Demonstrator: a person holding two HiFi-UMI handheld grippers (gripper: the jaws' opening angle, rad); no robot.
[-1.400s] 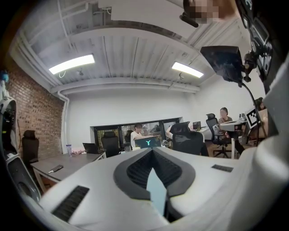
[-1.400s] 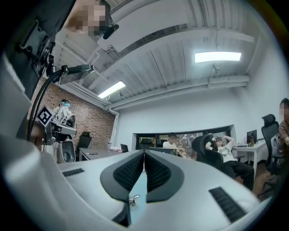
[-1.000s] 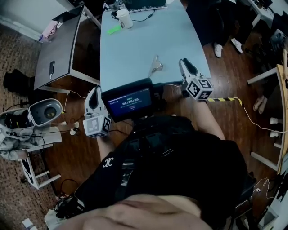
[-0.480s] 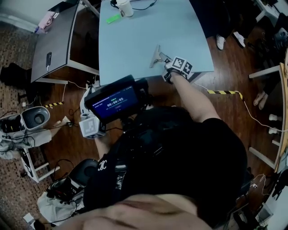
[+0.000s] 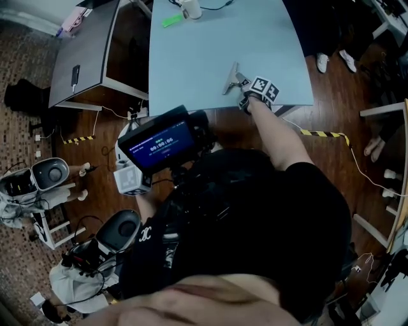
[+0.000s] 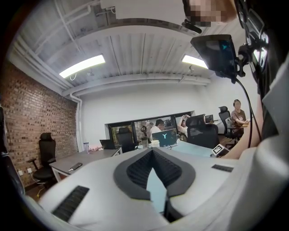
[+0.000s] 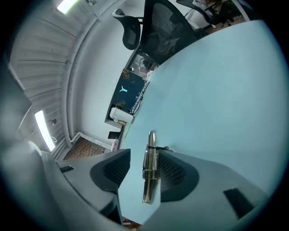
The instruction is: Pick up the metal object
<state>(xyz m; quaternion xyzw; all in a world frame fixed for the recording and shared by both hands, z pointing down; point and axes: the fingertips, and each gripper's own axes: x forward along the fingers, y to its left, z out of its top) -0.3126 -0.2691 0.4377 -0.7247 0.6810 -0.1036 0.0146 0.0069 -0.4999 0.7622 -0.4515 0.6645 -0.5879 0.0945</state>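
Observation:
The metal object [image 5: 230,79], a thin spring clip, lies near the front edge of the light blue table [image 5: 204,44]. My right gripper [image 5: 241,81] reaches over that edge and brackets it. In the right gripper view the clip [image 7: 150,169] stands between the two dark pads, close against the right pad [image 7: 174,173], with a gap to the left one; the jaws of the right gripper [image 7: 144,155] are closing. My left gripper [image 5: 125,143] hangs low beside my body, off the table, partly behind a chest-mounted screen. The left gripper [image 6: 152,151] points across the room, its tips together and nothing between them.
A white cup [image 5: 190,9] and a green strip [image 5: 171,20] sit at the table's far end. A grey desk [image 5: 83,57] with a phone [image 5: 76,73] stands to the left. Chairs and cables crowd the floor at left, and striped tape [image 5: 325,134] lies at right.
My right gripper went from the table's front right corner to the metal clip and now stays around it. The left gripper has stayed low by my side.

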